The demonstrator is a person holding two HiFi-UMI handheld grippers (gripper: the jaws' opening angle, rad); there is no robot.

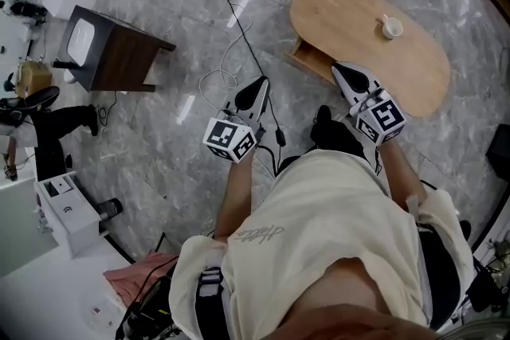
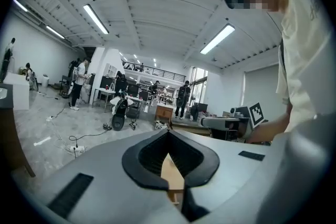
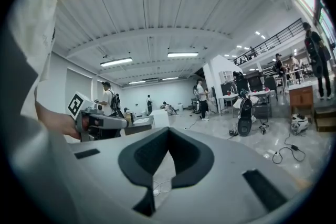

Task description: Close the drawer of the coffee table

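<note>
While the drawer (image 1: 305, 58) juts open from the coffee table's (image 1: 351, 28) near edge, left gripper (image 1: 260, 85) and right gripper (image 1: 340, 71) hover, tips pressed together, empty.

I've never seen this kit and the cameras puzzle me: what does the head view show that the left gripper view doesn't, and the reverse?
Only the head view: the whole coffee table, a cup on it, its drawer pulled partly out. Only the left gripper view: ceiling lights and people standing far off. Both: the left tongs, shut and empty, the right tongs, floor cables; the gripper view catches only a sliver of wood between its tongs.
</note>
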